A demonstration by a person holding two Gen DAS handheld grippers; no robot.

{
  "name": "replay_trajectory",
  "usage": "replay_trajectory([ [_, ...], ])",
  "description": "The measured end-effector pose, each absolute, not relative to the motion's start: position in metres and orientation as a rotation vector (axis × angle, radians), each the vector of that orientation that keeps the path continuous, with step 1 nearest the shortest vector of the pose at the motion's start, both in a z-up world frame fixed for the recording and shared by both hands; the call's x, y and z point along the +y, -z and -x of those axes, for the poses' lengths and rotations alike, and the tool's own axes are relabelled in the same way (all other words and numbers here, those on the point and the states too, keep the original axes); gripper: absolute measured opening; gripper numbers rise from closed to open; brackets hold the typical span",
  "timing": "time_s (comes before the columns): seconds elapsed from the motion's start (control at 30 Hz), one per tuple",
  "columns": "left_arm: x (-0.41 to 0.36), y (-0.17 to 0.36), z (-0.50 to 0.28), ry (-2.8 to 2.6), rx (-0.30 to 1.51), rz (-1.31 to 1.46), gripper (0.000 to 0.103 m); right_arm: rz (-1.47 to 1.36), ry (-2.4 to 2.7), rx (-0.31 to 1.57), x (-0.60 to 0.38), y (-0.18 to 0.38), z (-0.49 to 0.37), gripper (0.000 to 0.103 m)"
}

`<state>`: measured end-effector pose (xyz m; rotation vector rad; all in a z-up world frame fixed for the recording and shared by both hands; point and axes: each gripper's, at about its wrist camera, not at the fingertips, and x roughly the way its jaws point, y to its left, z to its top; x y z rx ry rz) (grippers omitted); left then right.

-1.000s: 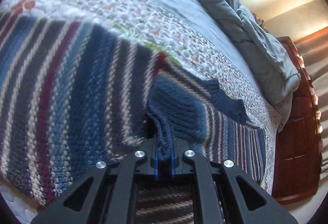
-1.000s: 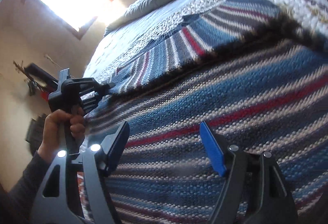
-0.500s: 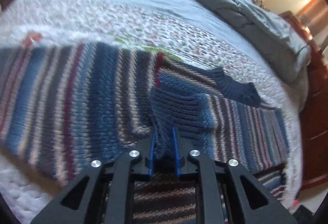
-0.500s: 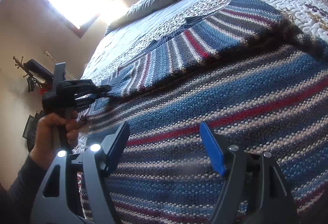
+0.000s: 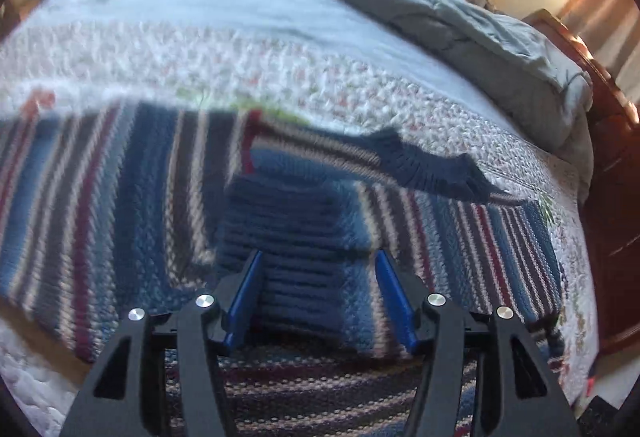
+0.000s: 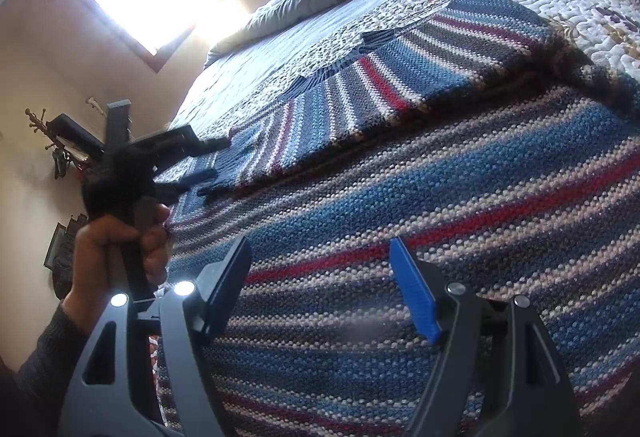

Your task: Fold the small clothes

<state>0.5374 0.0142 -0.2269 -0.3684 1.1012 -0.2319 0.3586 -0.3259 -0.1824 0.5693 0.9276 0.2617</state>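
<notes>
We are spreading striped knit sweater (image 5: 120,197) flat across quilted bed (image 5: 280,69). Left tool (image 5: 318,301) is hovering with jaws apart over folded navy ribbed cuff (image 5: 288,229), gripping nothing. Right tool (image 6: 320,289) is hanging open above sweater body (image 6: 440,221), nothing between its fingers. Left hand (image 6: 120,253) is gripping its tool's handle. Grey comforter (image 5: 460,21) is lying bunched at bed's far end.
</notes>
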Motion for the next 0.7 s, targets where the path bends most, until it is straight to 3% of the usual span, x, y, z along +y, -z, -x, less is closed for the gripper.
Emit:
replay_trajectory([
  [0.13,0.047,0.227,-0.527,0.240,1.087,0.512,0.056,-0.538,-0.258,0.932,-0.321,0.186,-0.359,0.073],
  [0.27,0.082,0.200,-0.483,0.178,0.954,0.580,0.087,-0.476,-0.267,0.934,-0.307,0.186,-0.358,0.077],
  [0.37,0.109,0.193,-0.429,0.156,0.863,0.634,0.093,-0.408,-0.281,0.929,-0.292,0.183,-0.356,0.078],
  [0.5,0.123,0.197,-0.369,0.060,0.760,0.537,0.098,-0.352,-0.303,0.919,-0.276,0.179,-0.351,0.081],
  [0.7,0.170,0.201,-0.351,0.067,0.745,0.647,0.099,-0.319,-0.309,0.914,-0.250,0.187,-0.343,0.082],
])
